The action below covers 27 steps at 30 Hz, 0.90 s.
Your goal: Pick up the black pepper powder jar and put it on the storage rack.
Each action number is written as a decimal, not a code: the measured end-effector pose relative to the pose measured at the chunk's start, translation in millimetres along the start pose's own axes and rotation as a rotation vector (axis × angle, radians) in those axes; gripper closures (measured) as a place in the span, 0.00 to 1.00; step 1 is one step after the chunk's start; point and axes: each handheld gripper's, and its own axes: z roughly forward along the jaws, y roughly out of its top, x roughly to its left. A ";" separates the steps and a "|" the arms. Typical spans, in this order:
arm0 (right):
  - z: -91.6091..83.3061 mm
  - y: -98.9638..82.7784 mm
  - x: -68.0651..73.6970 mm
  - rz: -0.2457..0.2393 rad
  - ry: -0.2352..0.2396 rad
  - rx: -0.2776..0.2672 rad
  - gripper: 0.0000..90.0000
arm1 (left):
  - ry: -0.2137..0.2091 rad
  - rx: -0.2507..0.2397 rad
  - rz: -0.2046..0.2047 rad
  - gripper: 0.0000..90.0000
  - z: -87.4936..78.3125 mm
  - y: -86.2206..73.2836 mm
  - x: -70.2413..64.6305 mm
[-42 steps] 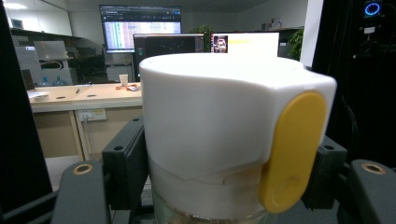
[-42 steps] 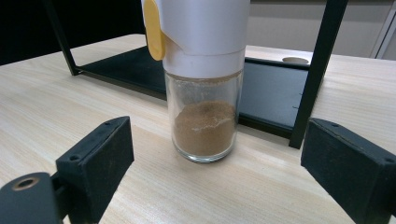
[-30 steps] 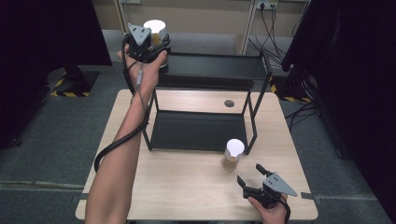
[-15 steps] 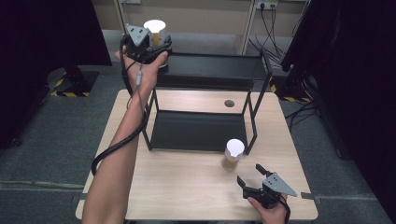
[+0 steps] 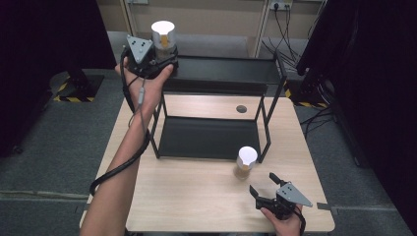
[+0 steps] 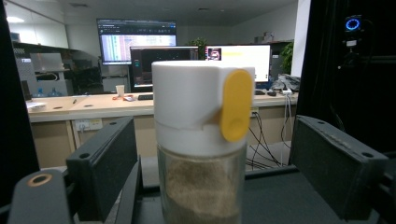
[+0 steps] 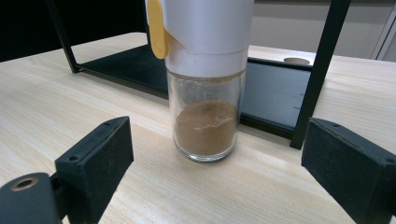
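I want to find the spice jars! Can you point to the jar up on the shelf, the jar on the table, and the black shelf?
Shelf jar (image 6: pixel 201 140), left gripper view, white cap.
Table jar (image 7: pixel 205 126), right gripper view, glass.
Black shelf (image 5: pixel 231 73), high view, top board.

Your left gripper (image 5: pixel 158 55) has just opened; its jaws stand clear on both sides of the shaker (image 5: pixel 163 34) on the rack's (image 5: pixel 231 73) top shelf. Near right, the second shaker (image 5: pixel 245 162) stands beside the rack's post (image 5: pixel 266 132), with bare table (image 5: pixel 187 191) to its left.
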 end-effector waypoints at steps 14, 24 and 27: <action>0.0 0.3 0.2 0.000 0.000 0.002 0.10 | -0.033 -0.008 -0.006 0.16 -20.8 -23.9 0.1; 0.1 0.3 0.5 -0.005 -0.002 0.002 0.10 | -0.059 -0.018 -0.029 0.15 -35.8 -36.7 -1.5; 0.0 0.2 0.4 -0.001 -0.001 0.001 0.10 | -0.056 -0.019 -0.026 0.15 -38.7 -40.4 -2.0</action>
